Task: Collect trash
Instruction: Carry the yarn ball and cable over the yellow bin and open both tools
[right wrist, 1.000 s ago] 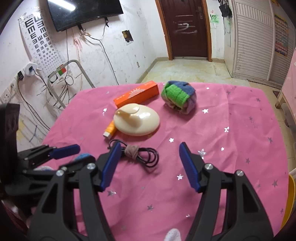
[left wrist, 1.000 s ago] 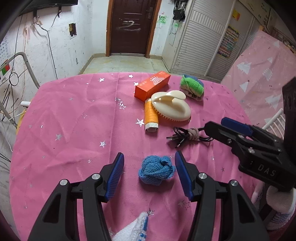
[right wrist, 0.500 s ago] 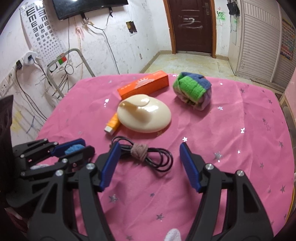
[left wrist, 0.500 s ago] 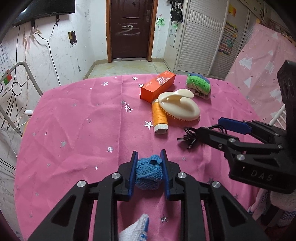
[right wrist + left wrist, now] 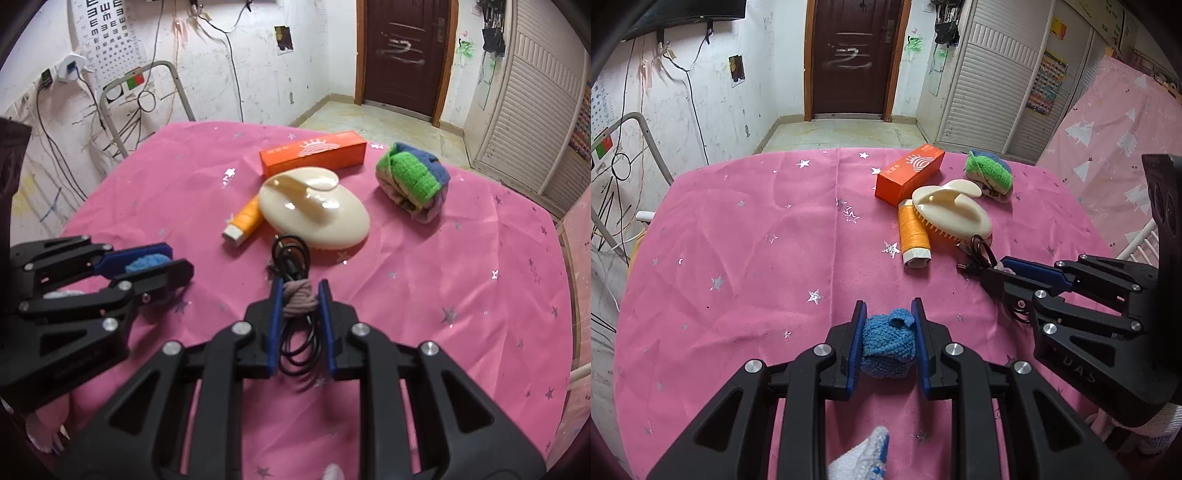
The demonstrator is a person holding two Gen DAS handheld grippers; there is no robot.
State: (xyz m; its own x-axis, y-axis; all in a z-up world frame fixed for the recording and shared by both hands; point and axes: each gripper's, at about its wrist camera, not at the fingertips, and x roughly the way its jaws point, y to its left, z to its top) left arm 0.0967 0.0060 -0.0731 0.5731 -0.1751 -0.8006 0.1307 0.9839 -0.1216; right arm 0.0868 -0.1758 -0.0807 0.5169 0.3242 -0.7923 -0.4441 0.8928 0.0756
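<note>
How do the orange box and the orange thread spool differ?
Shape: the orange box is a long flat-sided carton; the orange thread spool is a cylinder.
Surface: the box carries a white printed logo; the spool is plain wound thread with a pale core end.
Contact: the spool lies tucked against the cream brush; in the right wrist view the box sits just behind that brush.
Both are orange and lie flat on the pink tablecloth.
</note>
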